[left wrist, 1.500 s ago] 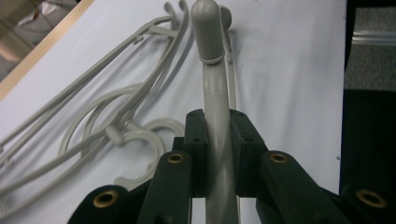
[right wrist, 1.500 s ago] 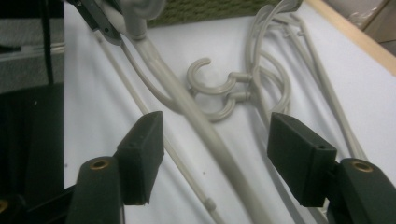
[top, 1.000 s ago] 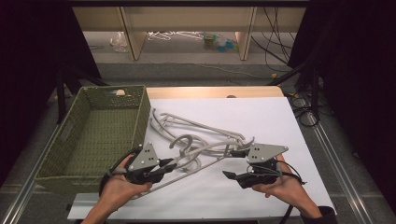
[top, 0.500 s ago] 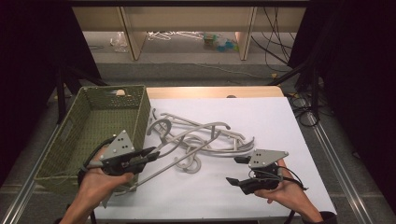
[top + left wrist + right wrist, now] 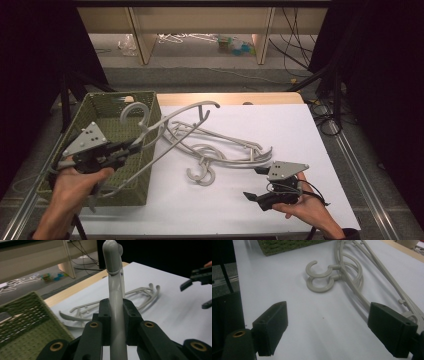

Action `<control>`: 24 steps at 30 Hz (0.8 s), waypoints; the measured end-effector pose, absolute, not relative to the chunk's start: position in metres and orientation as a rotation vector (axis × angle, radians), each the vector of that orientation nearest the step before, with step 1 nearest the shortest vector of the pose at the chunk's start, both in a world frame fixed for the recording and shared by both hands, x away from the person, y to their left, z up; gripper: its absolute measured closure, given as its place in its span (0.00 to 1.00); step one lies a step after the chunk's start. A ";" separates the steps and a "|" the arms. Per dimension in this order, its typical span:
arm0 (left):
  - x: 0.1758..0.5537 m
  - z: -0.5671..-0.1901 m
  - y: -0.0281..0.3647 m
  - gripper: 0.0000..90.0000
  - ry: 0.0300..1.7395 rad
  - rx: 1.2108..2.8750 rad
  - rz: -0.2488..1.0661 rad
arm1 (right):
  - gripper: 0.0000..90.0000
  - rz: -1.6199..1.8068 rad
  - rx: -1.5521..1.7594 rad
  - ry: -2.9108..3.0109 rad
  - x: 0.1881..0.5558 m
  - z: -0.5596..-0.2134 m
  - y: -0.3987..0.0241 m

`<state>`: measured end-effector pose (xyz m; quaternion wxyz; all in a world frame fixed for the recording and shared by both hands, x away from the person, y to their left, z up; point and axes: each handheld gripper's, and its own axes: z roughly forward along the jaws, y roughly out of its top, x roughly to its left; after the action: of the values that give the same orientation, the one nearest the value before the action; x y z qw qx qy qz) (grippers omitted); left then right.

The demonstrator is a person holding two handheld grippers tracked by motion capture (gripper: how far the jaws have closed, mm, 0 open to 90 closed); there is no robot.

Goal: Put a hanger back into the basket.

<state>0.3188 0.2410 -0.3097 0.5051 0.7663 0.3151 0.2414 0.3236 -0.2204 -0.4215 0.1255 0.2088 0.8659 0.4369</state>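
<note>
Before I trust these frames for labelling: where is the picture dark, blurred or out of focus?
High view: the sides are black, the white table evenly lit. Left gripper view: the held hanger is sharp at the jaws, the floor behind soft. Right gripper view: its near jaws look soft, the hanger hooks clearer.

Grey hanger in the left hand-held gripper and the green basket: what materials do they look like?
Pale grey coat hanger: looks like moulded plastic, with a smooth, slightly glossy surface, rounded edges and a seam ring below the hook. Olive-green rectangular basket: woven, matte walls with a visible weave pattern; whether it is natural fibre or plastic cord cannot be told.
</note>
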 end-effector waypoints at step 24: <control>0.373 -0.306 0.317 0.88 0.986 1.865 0.737 | 0.22 1.271 0.619 2.537 0.325 -0.425 -0.220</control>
<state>0.3726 0.3171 -0.3058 0.4380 0.7502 0.3968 0.2964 0.3246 -0.2203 -0.4252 0.1182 0.2117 0.8675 0.4344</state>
